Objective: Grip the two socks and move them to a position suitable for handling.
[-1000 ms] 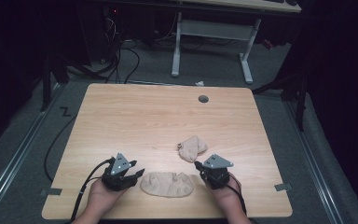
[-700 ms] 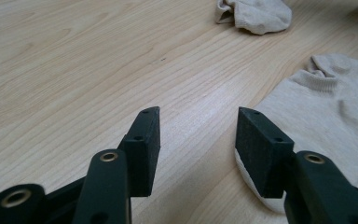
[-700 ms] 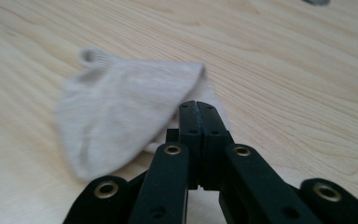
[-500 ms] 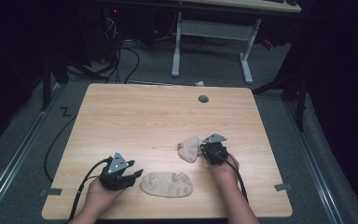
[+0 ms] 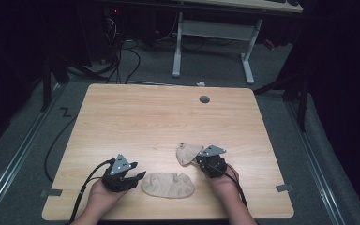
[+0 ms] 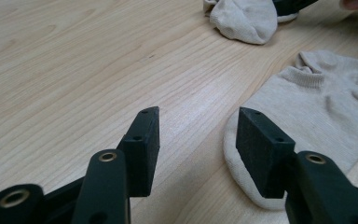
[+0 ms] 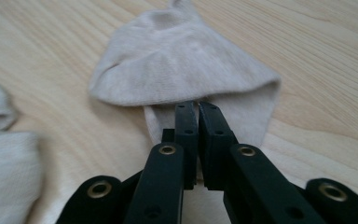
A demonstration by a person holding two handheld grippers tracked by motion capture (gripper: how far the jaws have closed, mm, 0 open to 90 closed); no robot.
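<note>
From above, near the front edge of the wooden table [image 5: 136,117]: flat beige sock [image 5: 168,185] between both hands, left gripper [image 5: 138,177] just beside its toe, right gripper [image 5: 198,160] at a folded beige sock [image 5: 188,153]. Along the left gripper [image 6: 198,126], jaws wide apart, empty, straddling the flat sock's [image 6: 317,107] rounded end. Along the right gripper [image 7: 198,109], jaws pinched on the folded sock's [image 7: 177,65] lower layer; light, limp knit, likely to sag and unfold, best pinched at an edge or cuff.

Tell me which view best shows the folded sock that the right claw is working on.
The right gripper view: the folded sock lies close up, and the right claw stands shut on its edge. The high view shows it small beside that claw. The left gripper view catches only its rounded end at the top.
</note>
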